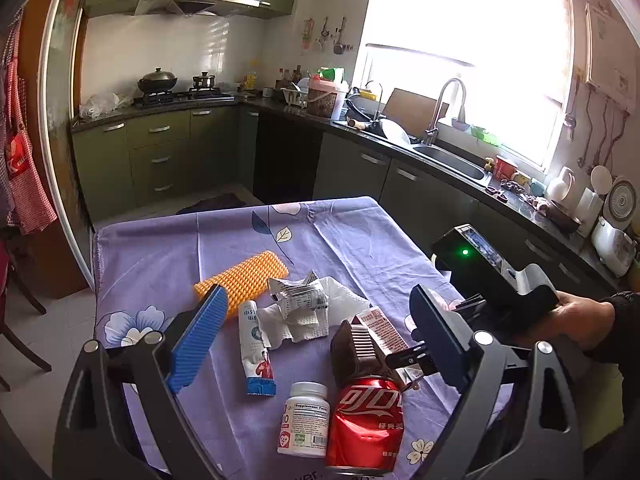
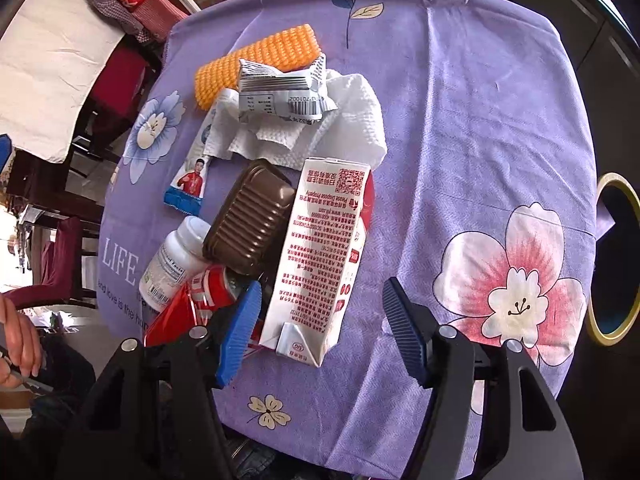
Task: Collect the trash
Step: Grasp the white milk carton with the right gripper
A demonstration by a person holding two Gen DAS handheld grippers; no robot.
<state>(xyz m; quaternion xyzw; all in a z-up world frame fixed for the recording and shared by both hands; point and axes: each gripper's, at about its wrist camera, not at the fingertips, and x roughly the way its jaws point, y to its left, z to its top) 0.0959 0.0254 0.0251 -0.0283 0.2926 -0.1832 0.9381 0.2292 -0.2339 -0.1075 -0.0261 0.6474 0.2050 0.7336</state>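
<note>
Rightward — bare tablecloth (image 2: 480, 120) beyond carton (image 2: 320, 256).

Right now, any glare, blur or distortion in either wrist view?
Left wrist view: the window is blown out to white, the cabinets below stay dark, and fisheye bends the door frame. Right wrist view: even light, sharp print on the milk carton, table edges curve and corners go black.
</note>
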